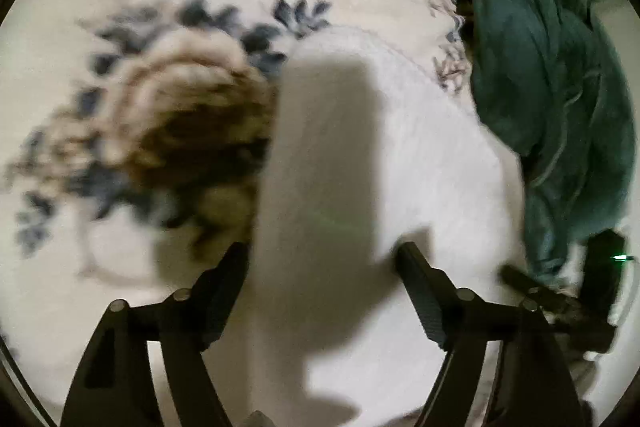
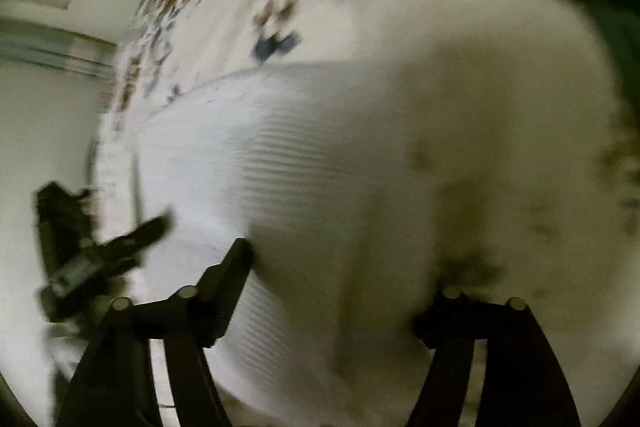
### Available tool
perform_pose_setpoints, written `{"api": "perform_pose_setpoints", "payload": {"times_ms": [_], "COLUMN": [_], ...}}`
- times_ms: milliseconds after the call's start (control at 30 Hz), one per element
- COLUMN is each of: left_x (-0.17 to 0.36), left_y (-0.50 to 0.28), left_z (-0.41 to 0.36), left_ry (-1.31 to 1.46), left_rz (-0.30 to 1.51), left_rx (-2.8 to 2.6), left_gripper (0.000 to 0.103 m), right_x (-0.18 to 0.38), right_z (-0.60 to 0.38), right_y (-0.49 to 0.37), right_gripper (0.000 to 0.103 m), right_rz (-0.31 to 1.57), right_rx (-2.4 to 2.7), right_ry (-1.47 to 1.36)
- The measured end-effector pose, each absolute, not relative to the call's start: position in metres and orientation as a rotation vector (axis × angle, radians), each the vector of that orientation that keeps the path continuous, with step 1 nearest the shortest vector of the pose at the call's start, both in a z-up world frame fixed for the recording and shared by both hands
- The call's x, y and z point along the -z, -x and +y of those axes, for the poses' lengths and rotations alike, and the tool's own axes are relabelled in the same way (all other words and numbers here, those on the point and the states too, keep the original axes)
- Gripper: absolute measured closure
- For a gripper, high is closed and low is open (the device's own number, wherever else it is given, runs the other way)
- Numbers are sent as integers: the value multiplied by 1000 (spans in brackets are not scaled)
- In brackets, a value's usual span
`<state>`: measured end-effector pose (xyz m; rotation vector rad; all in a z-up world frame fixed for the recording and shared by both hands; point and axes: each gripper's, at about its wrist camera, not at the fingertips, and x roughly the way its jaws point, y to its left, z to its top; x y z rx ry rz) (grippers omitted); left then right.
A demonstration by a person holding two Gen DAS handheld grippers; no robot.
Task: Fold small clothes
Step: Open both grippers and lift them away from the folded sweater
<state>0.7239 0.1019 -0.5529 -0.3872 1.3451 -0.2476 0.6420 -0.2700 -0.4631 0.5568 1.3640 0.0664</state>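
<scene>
Left wrist view: the left gripper hangs with its jaws spread wide and holding nothing, over a white ribbed garment spread on a floral bedspread. Ahead and to its right, a heap of teal cloth lies against the garment's edge. Lower right, the right gripper is near. Right wrist view: the right gripper is also wide open; white fabric hides one fingertip, so any grip cannot be told.
</scene>
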Motion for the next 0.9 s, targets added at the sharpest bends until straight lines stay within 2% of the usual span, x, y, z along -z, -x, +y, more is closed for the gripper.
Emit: {"api": "perform_pose_setpoints", "payload": {"times_ms": [33, 67, 167, 300, 400, 433, 500, 533, 700, 900], "left_x": [545, 540, 539, 546, 531, 524, 506, 494, 431, 343], "left_y": [-712, -704, -678, -656, -640, -635, -626, -618, -583, -527], "left_z": [100, 98, 92, 86, 81, 78, 66, 61, 48, 37], "left_ry": [325, 270, 180, 166, 172, 158, 107, 81, 50, 46], "left_rz": [1318, 1297, 1262, 1261, 1226, 1207, 1174, 1155, 1101, 1027], "left_rx": [208, 170, 104, 22, 5, 6, -1, -6, -8, -12], "left_gripper": [14, 12, 12, 9, 9, 9, 7, 2, 1, 1], "right_x": [456, 447, 428, 450, 449, 442, 418, 406, 338, 228], "right_z": [-272, -276, -261, -239, -243, -245, -244, -242, -222, -207], "right_y": [-633, -621, -590, -575, -564, -559, -546, -542, -520, -467], "right_gripper": [29, 28, 21, 17, 0, 0, 0, 0, 0, 0], "right_rz": [1345, 1319, 1289, 1358, 1362, 1352, 1312, 1292, 1197, 1092], "right_rx": [-28, 4, 42, 109, 187, 218, 252, 266, 288, 300], "right_ry": [-507, -452, -325, -189, -202, -196, -155, -128, -40, -13]}}
